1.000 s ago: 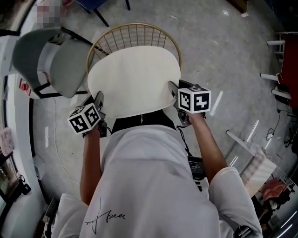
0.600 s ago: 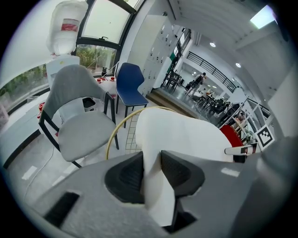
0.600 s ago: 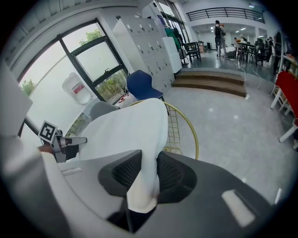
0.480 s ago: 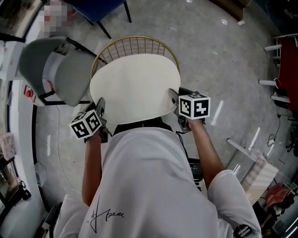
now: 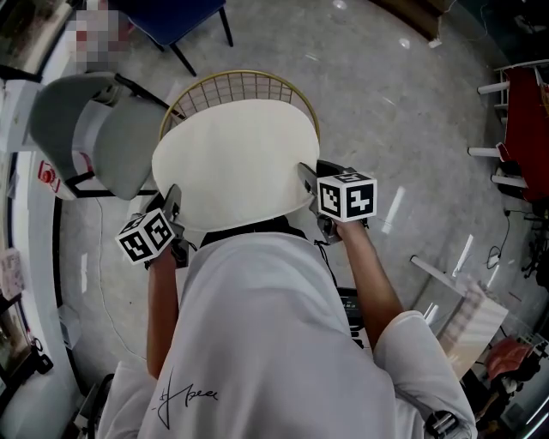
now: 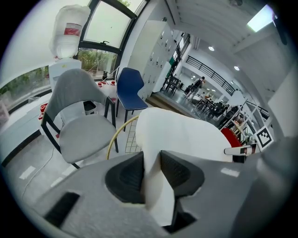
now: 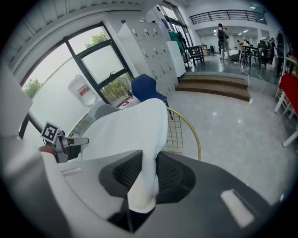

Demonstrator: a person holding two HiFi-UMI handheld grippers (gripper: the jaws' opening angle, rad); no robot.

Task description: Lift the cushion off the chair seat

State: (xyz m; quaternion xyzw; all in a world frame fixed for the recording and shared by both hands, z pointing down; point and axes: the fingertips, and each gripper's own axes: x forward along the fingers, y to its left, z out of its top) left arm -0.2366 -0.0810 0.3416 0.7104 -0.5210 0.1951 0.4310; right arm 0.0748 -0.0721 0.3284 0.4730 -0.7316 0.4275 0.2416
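A round cream cushion [image 5: 236,159] hangs over a gold wire chair [image 5: 244,83] in the head view. My left gripper [image 5: 174,204] is shut on the cushion's near left edge, and my right gripper [image 5: 307,178] is shut on its near right edge. In the left gripper view the cushion [image 6: 186,135] runs pinched between the dark pads [image 6: 128,179], with the chair's gold rim [image 6: 116,137] below it. In the right gripper view the cushion [image 7: 135,128] is clamped the same way, and the chair's wire back [image 7: 186,132] shows behind. The chair seat is hidden under the cushion.
A grey chair [image 5: 90,129] stands close on the left, beside a white counter [image 5: 17,223]. A blue chair [image 5: 184,17] is beyond the wire chair. White frames and a red thing [image 5: 523,94] stand at the right on the grey floor. The person's torso fills the near foreground.
Both grippers have risen with the cushion, which now sits higher above the gold chair and covers more of its wire back. Both grips have stayed the same.
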